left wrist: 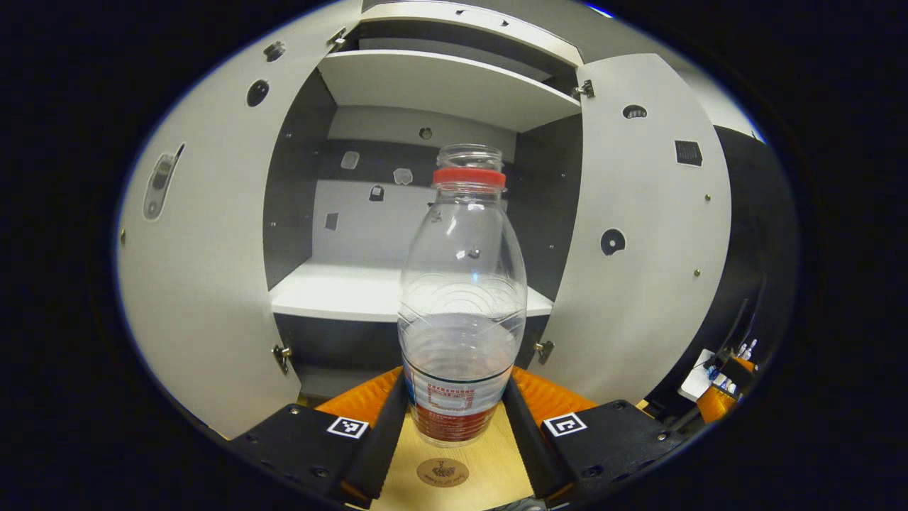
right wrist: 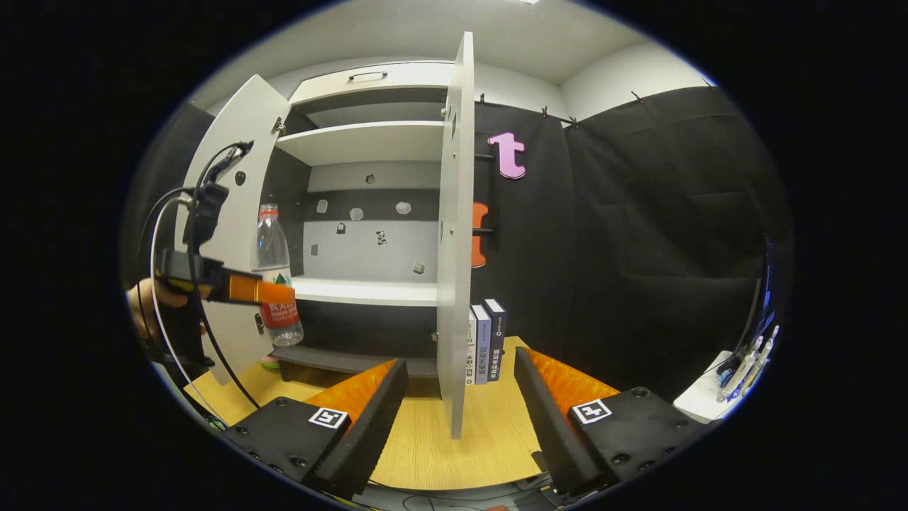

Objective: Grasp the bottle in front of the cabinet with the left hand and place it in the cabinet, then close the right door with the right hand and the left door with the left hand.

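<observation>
A clear plastic bottle [left wrist: 462, 305] with a red neck ring, a red-and-white label and some water stands upright between the fingers of my left gripper [left wrist: 457, 419], which is shut on its lower part. In the right gripper view the bottle [right wrist: 273, 245] hangs above the table in my left gripper [right wrist: 280, 292], in front of the cabinet's left side. The grey cabinet has both doors open: left door [left wrist: 198, 270], right door [left wrist: 642, 234], with a white shelf [left wrist: 333, 291] straight behind the bottle. My right gripper [right wrist: 457, 408] is open, and the right door [right wrist: 454, 234] stands edge-on just beyond it.
Three books [right wrist: 486, 342] stand upright on the wooden table [right wrist: 489, 433] right of the right door. A small coloured object [right wrist: 268, 362] lies below the bottle by the cabinet base. A white stand with pens [right wrist: 720, 387] sits at the far right. A hand [right wrist: 142, 305] holds the left gripper.
</observation>
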`<state>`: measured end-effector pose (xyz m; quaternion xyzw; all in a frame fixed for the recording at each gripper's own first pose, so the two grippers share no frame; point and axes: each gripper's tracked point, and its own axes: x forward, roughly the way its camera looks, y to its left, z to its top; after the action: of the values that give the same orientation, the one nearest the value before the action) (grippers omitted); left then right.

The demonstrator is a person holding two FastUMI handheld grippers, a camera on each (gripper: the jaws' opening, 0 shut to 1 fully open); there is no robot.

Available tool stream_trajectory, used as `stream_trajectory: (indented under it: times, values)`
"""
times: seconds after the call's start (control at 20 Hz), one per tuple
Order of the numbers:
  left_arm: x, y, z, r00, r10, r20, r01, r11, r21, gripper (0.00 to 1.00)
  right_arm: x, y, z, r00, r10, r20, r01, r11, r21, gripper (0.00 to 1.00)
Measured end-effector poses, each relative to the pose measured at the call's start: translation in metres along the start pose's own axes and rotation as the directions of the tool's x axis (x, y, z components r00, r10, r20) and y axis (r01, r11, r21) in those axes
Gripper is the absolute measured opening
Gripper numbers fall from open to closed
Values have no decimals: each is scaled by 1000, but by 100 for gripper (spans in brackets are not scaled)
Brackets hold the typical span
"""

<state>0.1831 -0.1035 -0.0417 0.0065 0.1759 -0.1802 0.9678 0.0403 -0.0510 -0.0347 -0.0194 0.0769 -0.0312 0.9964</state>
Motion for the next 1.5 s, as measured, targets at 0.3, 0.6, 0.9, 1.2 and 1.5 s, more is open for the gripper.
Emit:
stream_trajectory:
  times: [0.3, 0.6, 0.9, 1.2, 1.5]
  values:
    - [32, -4, 46, 1000, -15, 25, 14, 999, 41, 75, 2, -16, 1, 999, -31, 8, 31, 999, 25, 99]
    - [83, 2, 70, 1000, -1, 19, 0, 998, 65, 75, 3, -33, -2, 997, -72, 4, 72, 996, 51, 98]
    - [137, 14, 88, 1000, 26, 7, -27, 996, 82, 75, 4, -56, -6, 992, -128, -5, 128, 989, 76, 98]
    - [185, 19, 82, 999, 39, -25, -38, 998, 59, 75, 9, -71, -10, 986, -168, -19, 169, 983, 75, 98]
    - [218, 21, 61, 996, 34, -83, -34, 999, 6, 75, 12, -81, -9, 979, -205, -24, 206, 976, 72, 98]
